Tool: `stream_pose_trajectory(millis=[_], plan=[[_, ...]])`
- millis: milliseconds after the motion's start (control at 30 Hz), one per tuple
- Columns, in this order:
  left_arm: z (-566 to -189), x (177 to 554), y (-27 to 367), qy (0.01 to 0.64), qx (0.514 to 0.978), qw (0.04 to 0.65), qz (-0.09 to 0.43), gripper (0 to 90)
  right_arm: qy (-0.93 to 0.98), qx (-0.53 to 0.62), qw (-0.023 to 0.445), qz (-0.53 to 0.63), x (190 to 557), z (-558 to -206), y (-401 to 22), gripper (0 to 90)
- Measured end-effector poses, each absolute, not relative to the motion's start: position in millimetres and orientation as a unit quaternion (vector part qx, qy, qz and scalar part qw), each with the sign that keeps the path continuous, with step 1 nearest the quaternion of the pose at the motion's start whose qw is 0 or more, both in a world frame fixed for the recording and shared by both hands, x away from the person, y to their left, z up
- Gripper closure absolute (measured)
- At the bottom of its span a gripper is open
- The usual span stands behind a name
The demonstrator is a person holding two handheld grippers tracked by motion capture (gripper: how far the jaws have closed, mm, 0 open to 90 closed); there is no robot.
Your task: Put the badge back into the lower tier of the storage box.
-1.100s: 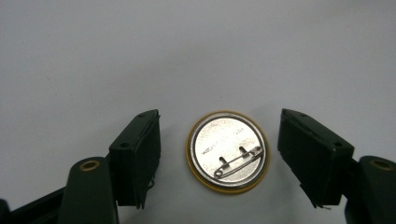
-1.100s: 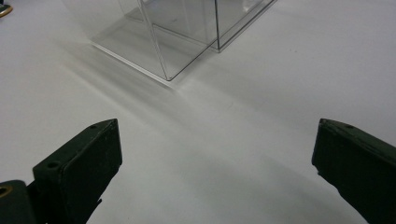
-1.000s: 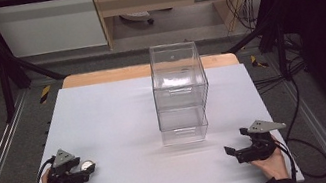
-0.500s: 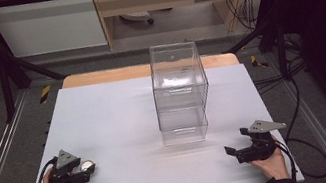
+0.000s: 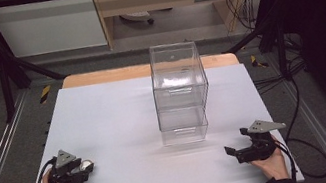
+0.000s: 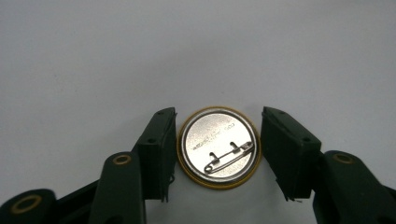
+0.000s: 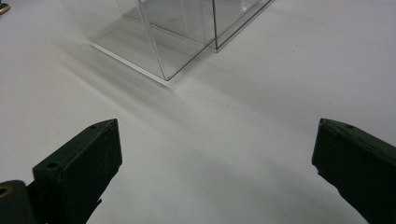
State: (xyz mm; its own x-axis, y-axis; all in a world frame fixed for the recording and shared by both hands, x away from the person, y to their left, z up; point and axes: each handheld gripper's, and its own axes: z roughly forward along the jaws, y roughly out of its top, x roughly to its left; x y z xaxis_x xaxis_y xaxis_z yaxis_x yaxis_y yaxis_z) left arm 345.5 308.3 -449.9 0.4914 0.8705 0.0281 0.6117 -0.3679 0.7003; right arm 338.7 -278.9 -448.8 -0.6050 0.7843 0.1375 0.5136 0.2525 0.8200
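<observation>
A round pin badge [image 6: 218,147] lies back side up on the white table [image 5: 115,120], its safety pin showing inside a gold rim. My left gripper [image 6: 218,140] is open, one jaw on each side of the badge; the left one almost touches it and the right one stands a sliver off. In the high view this gripper [image 5: 87,164] rests at the table's near left corner with the badge [image 5: 86,163] at its tips. My right gripper [image 5: 235,142] rests at the near right, open wide with nothing between its jaws [image 7: 217,154].
A tall clear plastic box [image 5: 180,93] of two stacked drawers stands at the table's middle, and its near corner [image 7: 177,32] lies ahead of the right gripper. A wooden strip [image 5: 107,76] edges the table's far side. Cables [image 5: 299,98] hang off the right side.
</observation>
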Motion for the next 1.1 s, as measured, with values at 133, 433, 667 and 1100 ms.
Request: stream_pose_trajectory(millis=[133,433,667,1100], plan=[[-449.9,345.6,308.5,0.462,0.802,0.320,0.201,45.8,0.776,0.419,0.150,0.447,338.5,-448.6,-278.9,2.0],[-450.5,345.8,308.6,0.465,0.800,0.323,0.200,45.8,0.776,0.419,0.150,0.446,338.5,-448.6,-278.9,2.0],[-449.8,346.3,308.9,0.467,0.800,0.323,0.197,46.2,0.777,0.420,0.148,0.446,338.5,-449.1,-278.0,2.0],[-449.5,346.3,314.0,0.476,0.790,0.336,0.191,47.5,0.776,0.420,0.148,0.446,338.3,-448.4,-278.9,2.0]])
